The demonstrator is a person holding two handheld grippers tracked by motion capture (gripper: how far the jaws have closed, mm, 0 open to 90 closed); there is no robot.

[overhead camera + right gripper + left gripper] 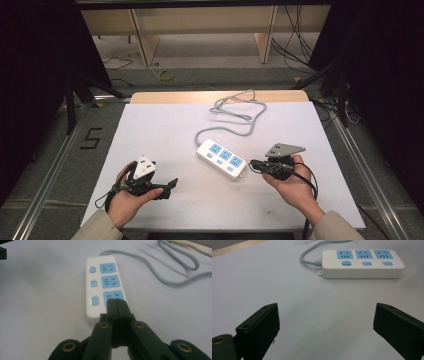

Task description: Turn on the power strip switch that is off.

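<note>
power strip [221, 158] long axis toward right gripper [251, 165] | its jaws together, at strip's near end | left gripper [173, 183] jaws apart, farther off on counter [160, 130]

The claw [116, 302] hides part of the nearest socket [113, 295].

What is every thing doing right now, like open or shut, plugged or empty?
Power strip: lying flat on the table, all three sockets empty.
Cable: attached to the strip, loosely looped on the table.
Left gripper: jaws wide open, holding nothing.
Right gripper: jaws shut together, tips at the strip's near end, holding nothing.
</note>
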